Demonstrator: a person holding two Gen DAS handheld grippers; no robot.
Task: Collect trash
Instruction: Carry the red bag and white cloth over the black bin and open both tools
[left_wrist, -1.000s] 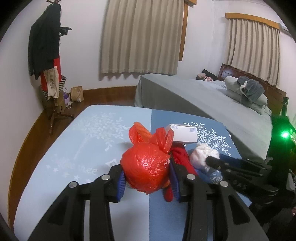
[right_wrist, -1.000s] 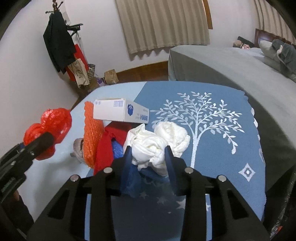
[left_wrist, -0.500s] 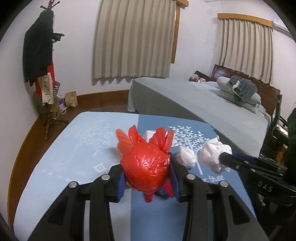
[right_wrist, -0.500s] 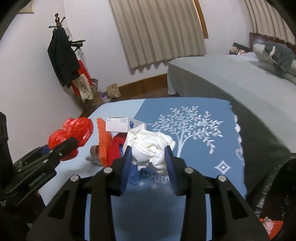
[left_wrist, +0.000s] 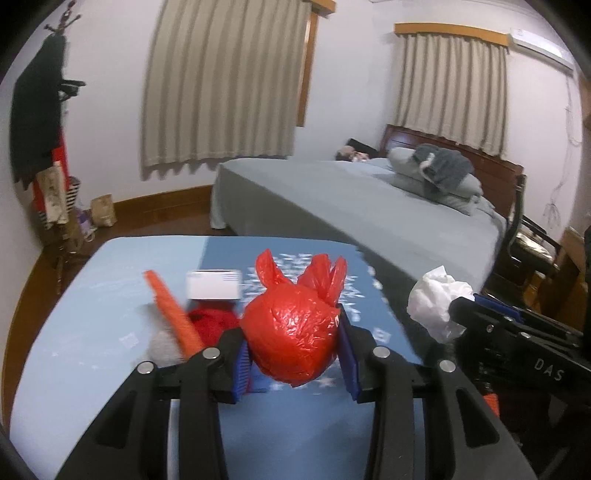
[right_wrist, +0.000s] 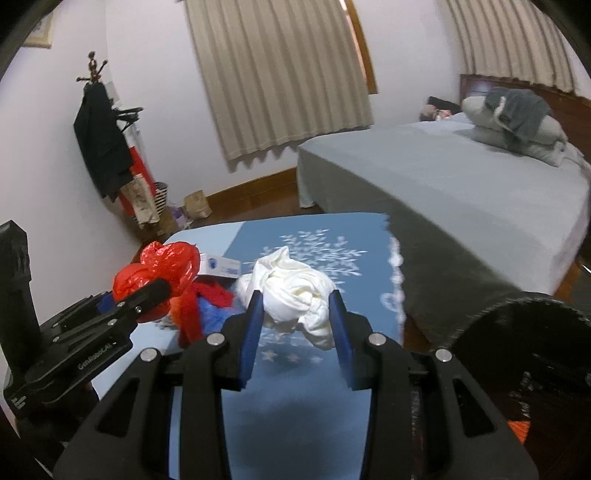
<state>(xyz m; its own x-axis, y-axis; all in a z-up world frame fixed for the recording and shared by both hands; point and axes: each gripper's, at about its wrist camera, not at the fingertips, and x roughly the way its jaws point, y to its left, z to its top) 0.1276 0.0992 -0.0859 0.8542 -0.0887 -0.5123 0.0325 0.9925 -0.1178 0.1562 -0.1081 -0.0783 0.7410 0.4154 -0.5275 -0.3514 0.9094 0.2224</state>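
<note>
Behind red bag (left_wrist: 291, 332) — blurred clutter (left_wrist: 207, 317)

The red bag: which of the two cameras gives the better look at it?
The left wrist view: the red bag fills the centre, pinched between the left gripper, knot and crinkles clear. In the right wrist view the bag sits off to the side, partly behind the gripper's black fingers.

Dim, flat indoor light with a cool cast; no lamp in view and both curtains (left_wrist: 225, 85) are drawn, walls (right_wrist: 155, 55) read pale violet. Heavy fisheye bend with black corner vignetting, skirting board (left_wrist: 162, 201) bows. Motion blur smears the white box (left_wrist: 212, 284), orange strip (left_wrist: 173, 314) and bed edge (right_wrist: 443, 236); soft shadow sits on the blue cloth (right_wrist: 295, 417) below the fingers.
</note>
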